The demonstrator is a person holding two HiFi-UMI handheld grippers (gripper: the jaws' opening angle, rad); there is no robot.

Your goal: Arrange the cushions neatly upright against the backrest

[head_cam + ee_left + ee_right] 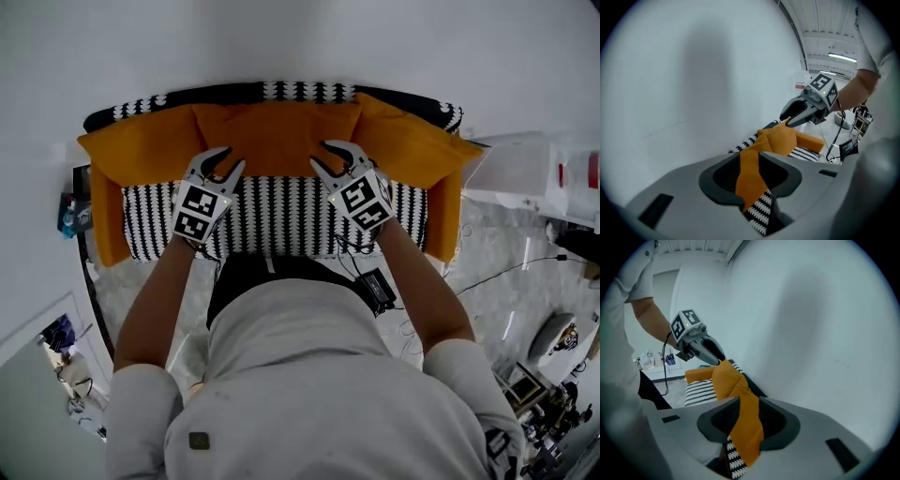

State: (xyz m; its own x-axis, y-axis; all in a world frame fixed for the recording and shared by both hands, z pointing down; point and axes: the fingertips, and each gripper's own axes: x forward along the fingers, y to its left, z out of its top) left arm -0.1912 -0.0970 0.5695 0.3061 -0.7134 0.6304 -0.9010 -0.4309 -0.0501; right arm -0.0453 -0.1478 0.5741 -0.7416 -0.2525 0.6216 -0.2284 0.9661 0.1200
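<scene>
Both sets of jaws are narrowed onto folds of the middle cushion (277,131): the left gripper (228,161) pinches its 9 o'clock end, the right gripper (323,155) its 3 o'clock end. The cushion's long axis runs 9 to 3 between them, neither hand nearer. The backrest (300,91) lies just beyond at 12 o'clock, so the cushion probably needs pressing that way.

Plain white wall (281,37), pale marbled floor (487,246) with cables (511,270), ceiling strip light (842,56) overhead
</scene>
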